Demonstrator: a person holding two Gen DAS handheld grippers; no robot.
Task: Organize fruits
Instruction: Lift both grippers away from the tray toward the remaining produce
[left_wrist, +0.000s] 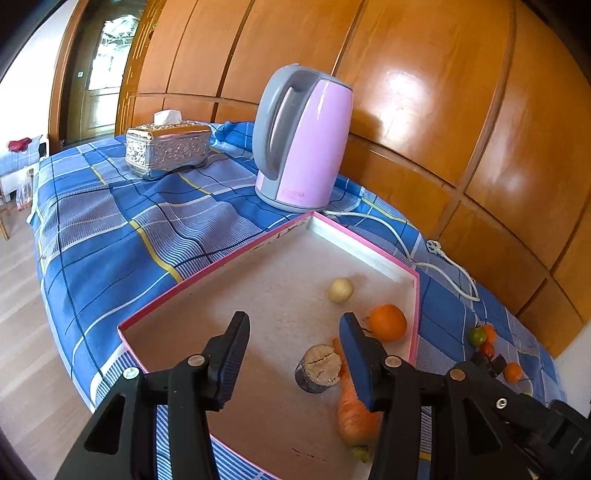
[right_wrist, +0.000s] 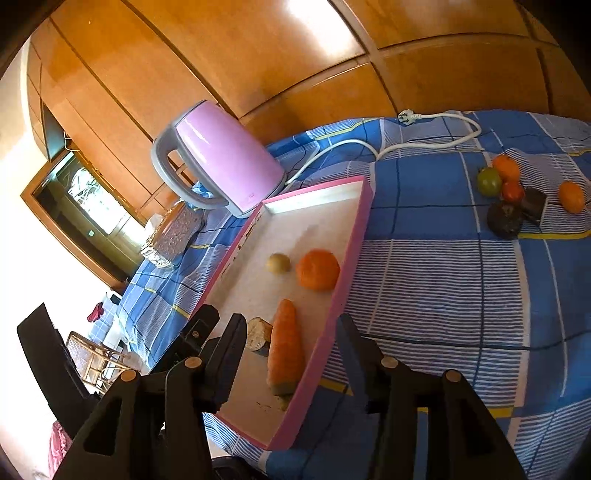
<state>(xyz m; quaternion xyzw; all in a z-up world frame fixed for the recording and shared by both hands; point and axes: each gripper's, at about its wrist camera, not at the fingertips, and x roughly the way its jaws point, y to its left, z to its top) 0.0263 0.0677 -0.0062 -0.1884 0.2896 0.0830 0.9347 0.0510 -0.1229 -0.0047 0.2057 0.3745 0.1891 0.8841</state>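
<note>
A pink-rimmed tray (left_wrist: 177, 286) (right_wrist: 354, 236) lies on the blue checked cloth. In it are an orange (left_wrist: 388, 321) (right_wrist: 317, 268), a small pale round fruit (left_wrist: 341, 290) (right_wrist: 278, 263), a carrot (left_wrist: 354, 410) (right_wrist: 285, 347) and a short cut log piece (left_wrist: 319, 367) (right_wrist: 258, 334). My left gripper (left_wrist: 293, 334) is open and empty above the tray's near part. My right gripper (right_wrist: 291, 338) is open and empty over the carrot and the tray's rim. A cluster of small fruits (right_wrist: 513, 184) (left_wrist: 487, 339), orange, green, red and dark, lies on the cloth to the right.
A pink electric kettle (left_wrist: 303, 140) (right_wrist: 225, 158) stands behind the tray, its white cord (left_wrist: 436, 258) (right_wrist: 424, 136) trailing right. A silver tissue box (left_wrist: 166, 147) (right_wrist: 173, 236) sits further back. Wooden wall panels (left_wrist: 443, 92) close the far side.
</note>
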